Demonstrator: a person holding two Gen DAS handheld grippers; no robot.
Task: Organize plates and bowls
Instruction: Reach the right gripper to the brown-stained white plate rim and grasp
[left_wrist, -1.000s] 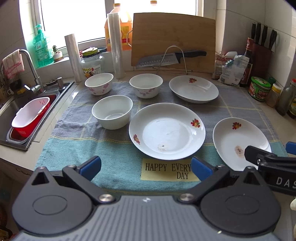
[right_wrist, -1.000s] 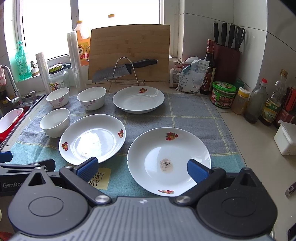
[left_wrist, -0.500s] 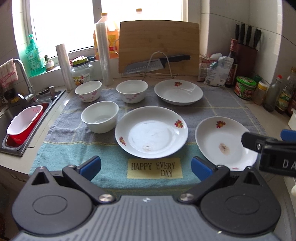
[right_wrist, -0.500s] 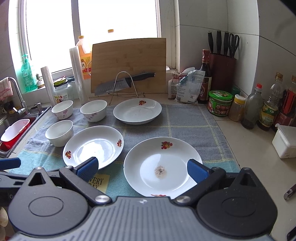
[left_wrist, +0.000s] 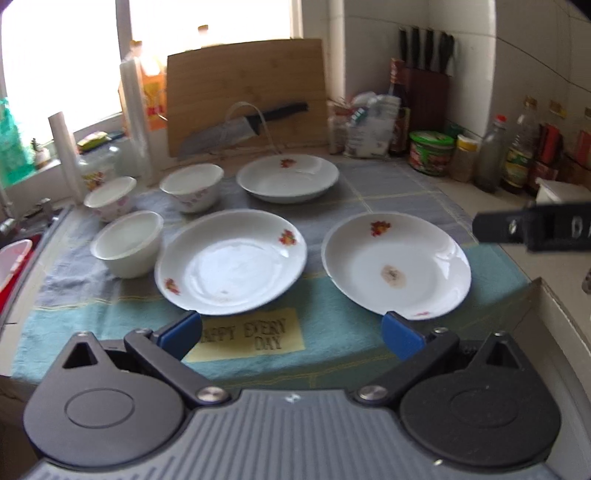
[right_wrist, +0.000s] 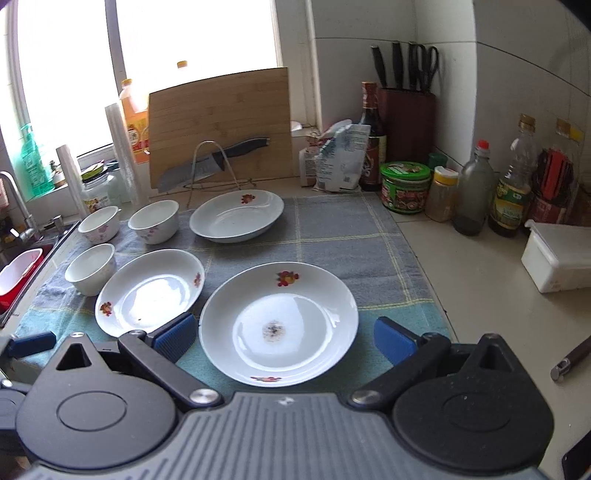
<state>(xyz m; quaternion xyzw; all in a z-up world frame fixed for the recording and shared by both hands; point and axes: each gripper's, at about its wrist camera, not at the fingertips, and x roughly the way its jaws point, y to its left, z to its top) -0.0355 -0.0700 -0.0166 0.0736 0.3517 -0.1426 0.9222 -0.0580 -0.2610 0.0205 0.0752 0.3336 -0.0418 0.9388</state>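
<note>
Bowls (right_wrist: 91, 268) left of plates (right_wrist: 279, 323)

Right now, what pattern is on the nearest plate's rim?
White plate with red flower sprigs on the rim, clearest in the right wrist view.

**Crowded left, open right on the kitchen towel**

Three bowls (right_wrist: 122, 236) and three plates (right_wrist: 236, 216) pack the towel's (right_wrist: 354, 236) left and near side — bare cloth remains at the back right. Bottles (right_wrist: 474, 199) and a white box (right_wrist: 557, 256) line the right-hand counter; a knife rack (right_wrist: 214, 166) stands behind.
</note>
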